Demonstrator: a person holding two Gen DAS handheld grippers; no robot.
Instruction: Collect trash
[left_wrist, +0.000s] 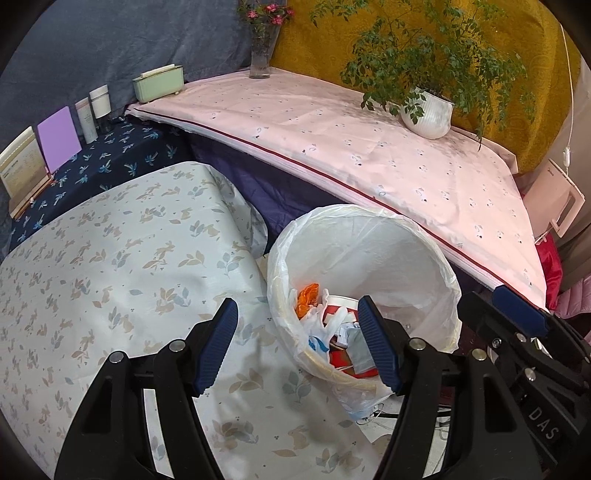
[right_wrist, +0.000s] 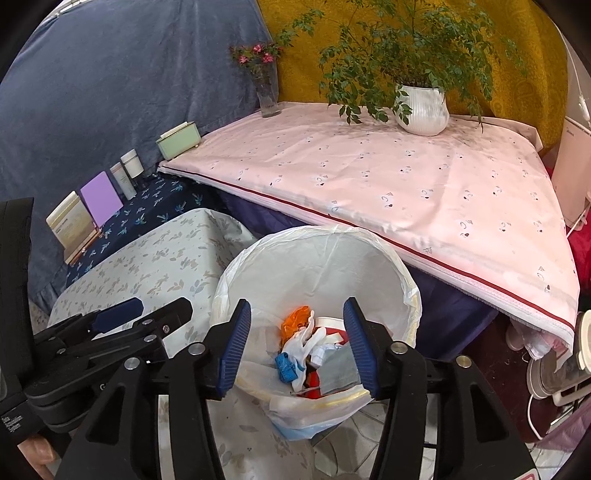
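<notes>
Blue drape (right_wrist: 110, 92) and mustard drape (right_wrist: 517, 74) behind pink-sheeted table (right_wrist: 406, 177); leaf-print cloth (left_wrist: 92, 277) on lower surface

The right gripper (right_wrist: 297, 341) hung with its jaws apart and nothing between them, directly above a bag-lined trash bin (right_wrist: 402, 291). Below it lay crumpled trash (right_wrist: 306, 347) (orange, white and blue scraps among it). The left gripper (right_wrist: 122, 314) sat just to its left, and a potted plant (right_wrist: 421, 107) stood far beyond on the pink-covered counter (right_wrist: 406, 192).
</notes>
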